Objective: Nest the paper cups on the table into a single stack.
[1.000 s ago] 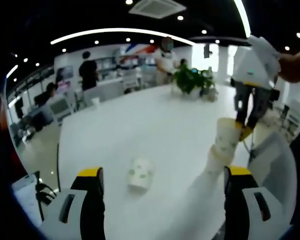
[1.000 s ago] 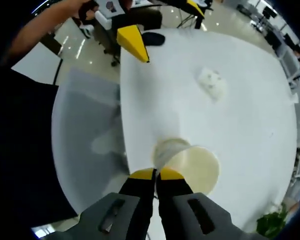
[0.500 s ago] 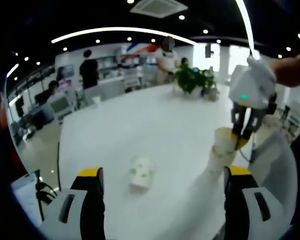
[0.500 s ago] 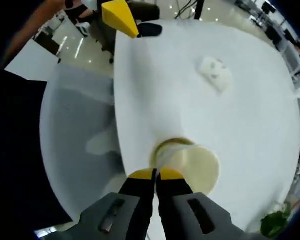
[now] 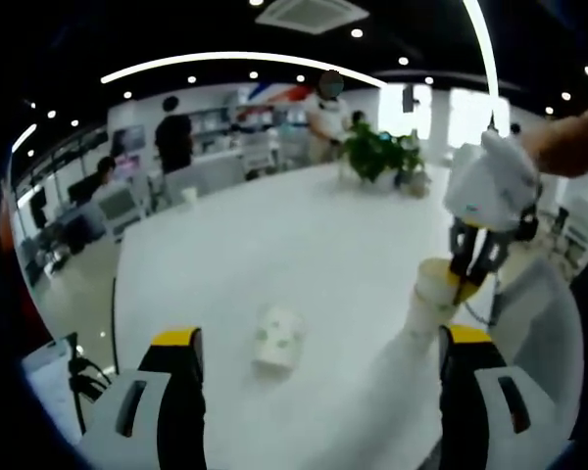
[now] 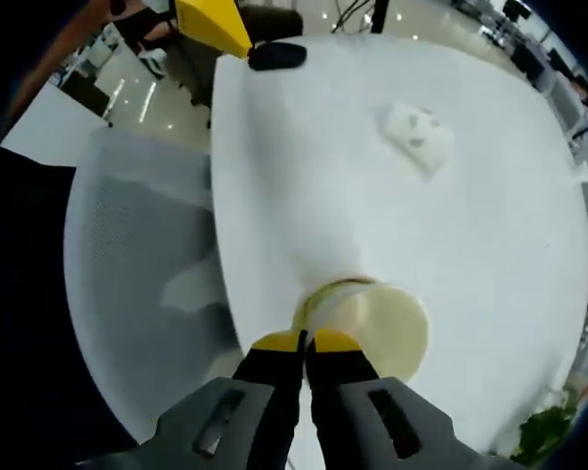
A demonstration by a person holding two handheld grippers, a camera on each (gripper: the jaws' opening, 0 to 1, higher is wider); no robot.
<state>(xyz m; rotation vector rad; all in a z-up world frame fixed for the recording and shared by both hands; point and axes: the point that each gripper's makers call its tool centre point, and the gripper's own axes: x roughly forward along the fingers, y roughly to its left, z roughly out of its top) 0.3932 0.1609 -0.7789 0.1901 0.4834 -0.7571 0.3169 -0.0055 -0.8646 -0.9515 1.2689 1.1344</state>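
Note:
A stack of paper cups (image 5: pixel 429 306) stands upright near the table's right edge. My right gripper (image 5: pixel 467 277) pinches the rim of the top cup (image 6: pixel 377 328), which sits pushed down into the stack; its jaws are shut on the cup's wall (image 6: pixel 306 339). One more paper cup (image 5: pixel 275 339) with a green print lies on its side on the white table (image 5: pixel 274 245); in the right gripper view the lying cup (image 6: pixel 419 136) is far off. My left gripper (image 5: pixel 318 392) hovers open over the near table edge, nothing between its jaws.
A potted plant (image 5: pixel 377 157) stands at the table's far end. A grey mesh chair (image 6: pixel 137 284) sits beside the table edge by the stack. People and desks (image 5: pixel 176 142) are in the background, away from the table.
My right gripper has gone down with the top cup, seating it deeper into the stack, so the stack looks shorter. The left gripper and the lying cup have not moved.

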